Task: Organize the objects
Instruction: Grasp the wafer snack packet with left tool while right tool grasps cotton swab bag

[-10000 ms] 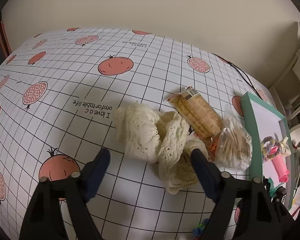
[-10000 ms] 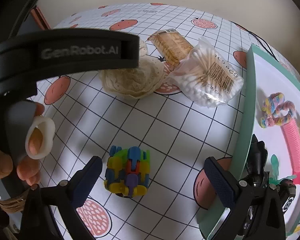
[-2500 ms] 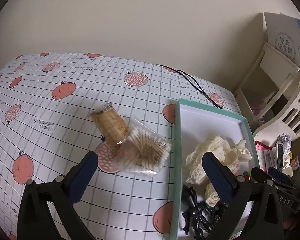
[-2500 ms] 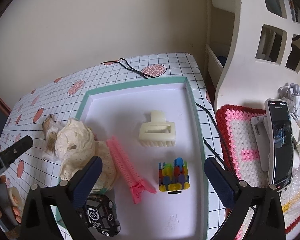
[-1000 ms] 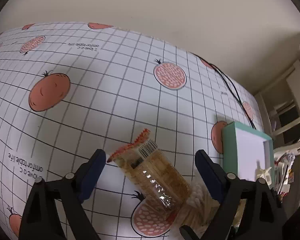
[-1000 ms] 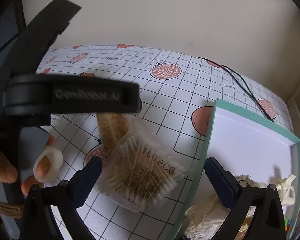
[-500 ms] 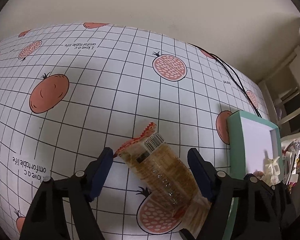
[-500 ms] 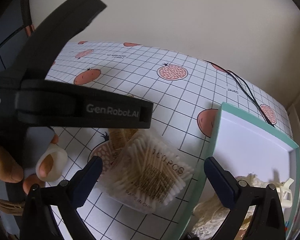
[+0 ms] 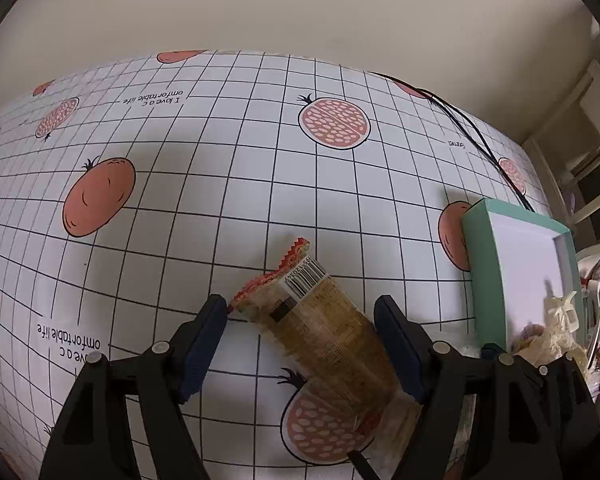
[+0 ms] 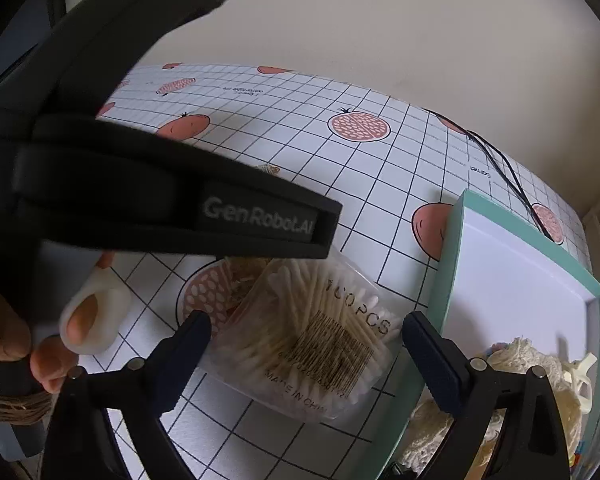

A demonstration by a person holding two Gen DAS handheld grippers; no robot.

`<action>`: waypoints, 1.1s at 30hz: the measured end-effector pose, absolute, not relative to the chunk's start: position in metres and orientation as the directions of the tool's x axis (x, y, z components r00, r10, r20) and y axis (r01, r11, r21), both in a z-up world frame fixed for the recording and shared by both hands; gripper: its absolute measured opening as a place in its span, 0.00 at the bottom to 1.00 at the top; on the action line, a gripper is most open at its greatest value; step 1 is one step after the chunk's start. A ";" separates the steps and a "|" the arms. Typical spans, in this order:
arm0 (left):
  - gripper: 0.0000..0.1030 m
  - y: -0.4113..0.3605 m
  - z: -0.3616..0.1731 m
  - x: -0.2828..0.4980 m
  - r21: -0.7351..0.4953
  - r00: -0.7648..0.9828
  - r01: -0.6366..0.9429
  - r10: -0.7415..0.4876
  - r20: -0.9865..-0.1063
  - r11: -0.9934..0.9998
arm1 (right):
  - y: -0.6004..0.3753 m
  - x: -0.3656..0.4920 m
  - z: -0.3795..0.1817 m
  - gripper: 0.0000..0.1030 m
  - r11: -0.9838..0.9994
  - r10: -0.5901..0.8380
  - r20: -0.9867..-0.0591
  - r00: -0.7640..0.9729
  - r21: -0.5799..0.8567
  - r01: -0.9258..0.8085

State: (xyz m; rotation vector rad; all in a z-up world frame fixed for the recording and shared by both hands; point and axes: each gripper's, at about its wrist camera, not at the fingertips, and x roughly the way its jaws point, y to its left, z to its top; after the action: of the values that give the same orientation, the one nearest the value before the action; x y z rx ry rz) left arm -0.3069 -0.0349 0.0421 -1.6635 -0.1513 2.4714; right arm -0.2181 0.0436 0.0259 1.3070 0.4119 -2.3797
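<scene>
1. The step in hand, as I judge it, is the pick-up of the last two things on the table. The teal tray is the place for them; in it I see already a cream lace cloth and a pale hair claw.

2. The left gripper stands over the cracker packet, which lies on the tablecloth, well to the left of the tray. The fingers are half open, one on each side of the packet. The left pad seems to touch the crimped red edge; the right pad is just beside the wrapper. It is not clamped yet.

3. The right gripper is above the cotton swab bag, which lies just beside the left wall of the tray. Its fingers are wide open around the bag and hold nothing.

4. The next move, I think, calls for closing on the packet gently, because crackers break, then lifting it over the tray wall.

5. The swab bag is slippery plastic, so a grip near the middle seems safer.
</scene>
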 end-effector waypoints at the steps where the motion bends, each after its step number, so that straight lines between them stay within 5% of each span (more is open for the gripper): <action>1: 0.74 -0.035 0.042 -0.307 -0.168 -0.369 -0.078 0.185 -0.911 -0.983 | 0.043 -0.218 0.025 0.94 -0.878 -0.192 -0.851 -0.490 -0.074 0.473; 19: 0.68 -0.039 0.045 -0.307 -0.154 -0.382 -0.093 0.178 -0.907 -0.984 | 0.048 -0.215 0.026 0.75 -0.881 -0.142 -0.848 -0.511 -0.127 0.455; 29: 0.57 -0.051 0.047 -0.308 -0.172 -0.388 -0.070 0.186 -0.903 -0.983 | 0.057 -0.220 0.032 0.70 -0.902 -0.151 -0.845 -0.513 -0.094 0.421; 30: 0.45 -0.052 0.047 -0.308 -0.175 -0.390 -0.067 0.187 -0.902 -0.982 | 0.059 -0.221 0.033 0.69 -0.905 -0.154 -0.844 -0.514 -0.088 0.416; 33: 0.45 -0.056 0.047 -0.308 -0.200 -0.386 -0.062 0.208 -0.899 -0.978 | 0.063 -0.223 0.035 0.69 -0.907 -0.155 -0.844 -0.514 -0.084 0.412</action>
State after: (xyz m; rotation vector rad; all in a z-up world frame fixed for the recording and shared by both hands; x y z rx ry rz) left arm -0.3084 -0.0564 0.0468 -1.6384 -0.1992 2.4802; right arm -0.2233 0.0632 0.0350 1.3238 0.3933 -2.4471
